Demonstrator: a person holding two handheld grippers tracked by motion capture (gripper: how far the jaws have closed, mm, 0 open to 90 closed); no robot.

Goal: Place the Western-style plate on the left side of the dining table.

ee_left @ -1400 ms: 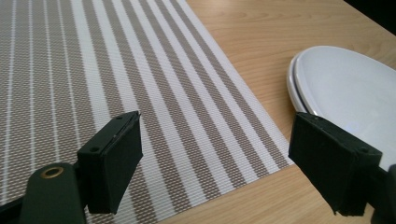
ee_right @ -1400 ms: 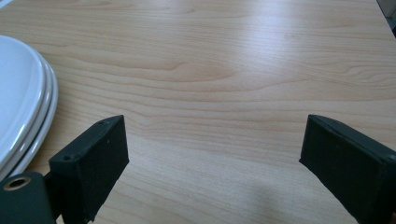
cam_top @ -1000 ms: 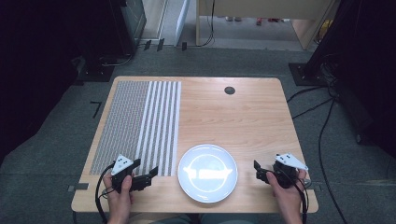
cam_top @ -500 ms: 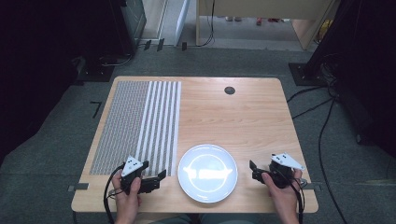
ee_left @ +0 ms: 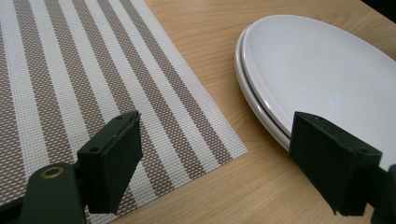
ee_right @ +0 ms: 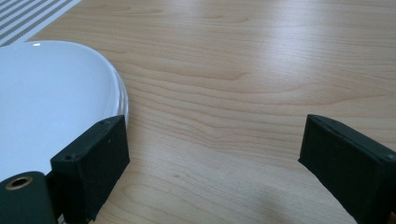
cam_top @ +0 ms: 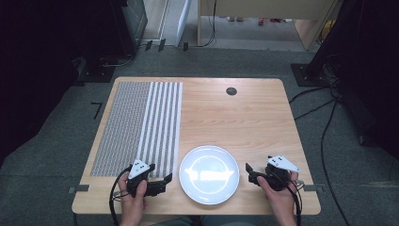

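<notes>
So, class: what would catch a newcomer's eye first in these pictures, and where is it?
First the shiny white plate at the near edge of the wooden table, with open tongs to each side: the left tongs and the right tongs. Then the striped mat covering the table's left part, beside the plate.

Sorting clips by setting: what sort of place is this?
Probably a lab or workshop: a wooden table on grey carpet, loose cables across the floor, dark equipment stands around it.
</notes>
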